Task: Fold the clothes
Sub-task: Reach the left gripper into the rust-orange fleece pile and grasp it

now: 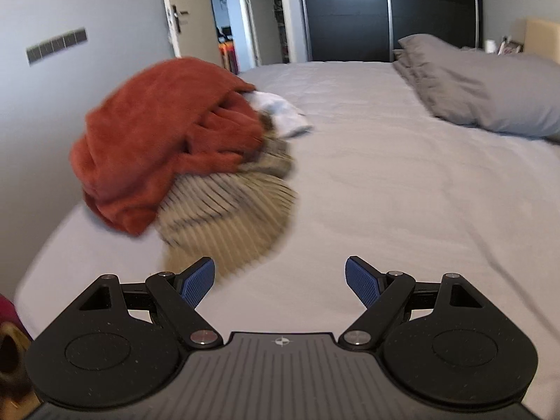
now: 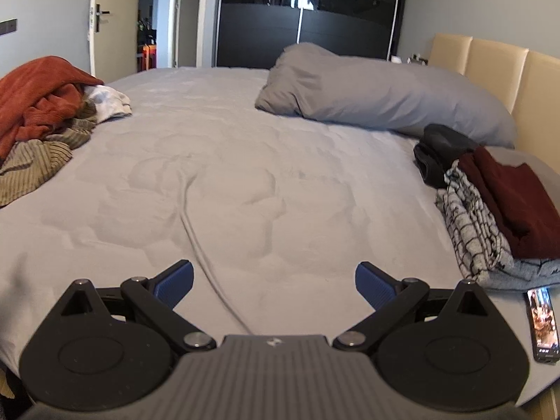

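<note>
Two grippers are up over a big bed [image 2: 245, 161] with a gray sheet. Both have their blue fingers spread wide apart, and nothing is between them.

Past the left gripper [image 1: 279, 280], ahead of its left finger, sits a messy pile of clothes [image 1: 182, 161]. An orange-red top [image 1: 154, 140] lies on top of the pile. Under it is a tan striped top [image 1: 231, 217], and its near edge comes close to the tip of the left finger, though I cannot tell if they touch. A small white and pale blue piece [image 1: 280, 112] pokes out at the far side of the pile. The pile looks a bit blurry. Far ahead of the right finger is a gray pillow [image 1: 490, 94].

The right gripper [image 2: 274, 281] hangs over a bare part of the sheet. A long crease [image 2: 196, 231] in the sheet runs between its fingers. The same messy pile shows far off to the left of its left finger, with the orange-red top [image 2: 42, 94] over the tan striped top [image 2: 31, 168].

Out past the right finger is a neat stack of folded clothes [image 2: 490, 217]. A dark red piece [image 2: 514, 199] is on top, a white one with black checks [image 2: 469, 224] is under it, and a gray one is at the bottom. A phone [image 2: 542, 325] with a lit screen lies just beside the stack, close to the bed's edge. A black thing [image 2: 437, 157] sits behind the stack, near the gray pillow [image 2: 385, 94]. A dark wardrobe [image 2: 308, 17] and an open door [image 2: 112, 21] stand far ahead.
</note>
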